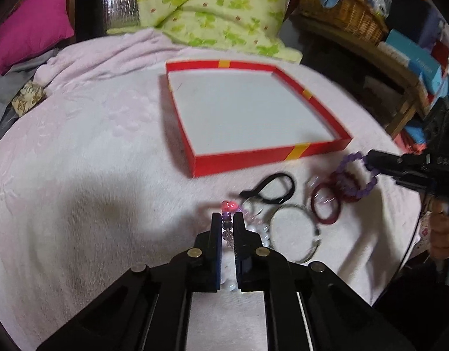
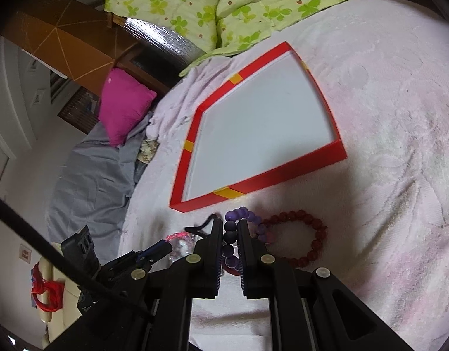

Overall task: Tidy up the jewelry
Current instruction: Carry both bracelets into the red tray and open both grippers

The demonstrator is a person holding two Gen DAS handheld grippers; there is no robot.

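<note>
On the bed, the box lid lies at my twelve o'clock; bracelets cluster before it, quilt behind.

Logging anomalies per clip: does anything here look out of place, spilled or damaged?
Nothing damaged. The red box sits empty while the jewelry lies bunched on the blanket beside it. Each gripper, left and right, is shut on a beaded bracelet.
</note>
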